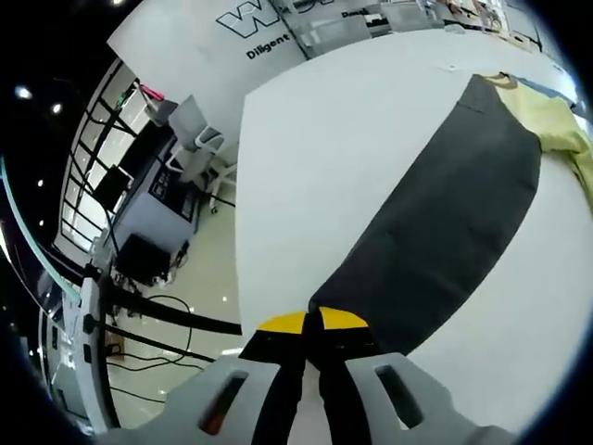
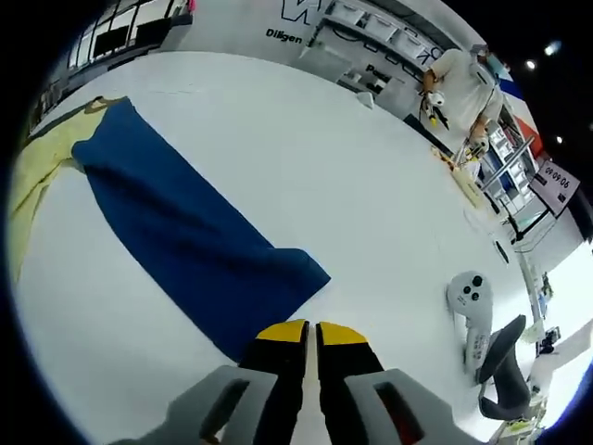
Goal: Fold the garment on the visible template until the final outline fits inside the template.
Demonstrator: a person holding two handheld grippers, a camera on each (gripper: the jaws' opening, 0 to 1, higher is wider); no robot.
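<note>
1. The garment (image 1: pixel 445 232) lies flat on the tabletop (image 1: pixel 315 176), a long strip running away from the left claw (image 1: pixel 313 322).
2. In the left gripper view, its near end sits right at the claw's closed tips, by the tabletop's edge.
3. At its far end a second cloth (image 1: pixel 556 125) lies on the tabletop, partly under it.
4. In the right gripper view, the right claw (image 2: pixel 311 331), jaws together, meets the near edge of the garment (image 2: pixel 185 241); the cloth (image 2: pixel 42 171) lies at the far left end.
5. A controller (image 2: pixel 471 311) lies on the tabletop (image 2: pixel 352 185), well right of the garment.
6. A person (image 2: pixel 461 85) stands beyond the tabletop's far side.
7. A chair (image 2: pixel 505 371) stands off its near right edge.
</note>
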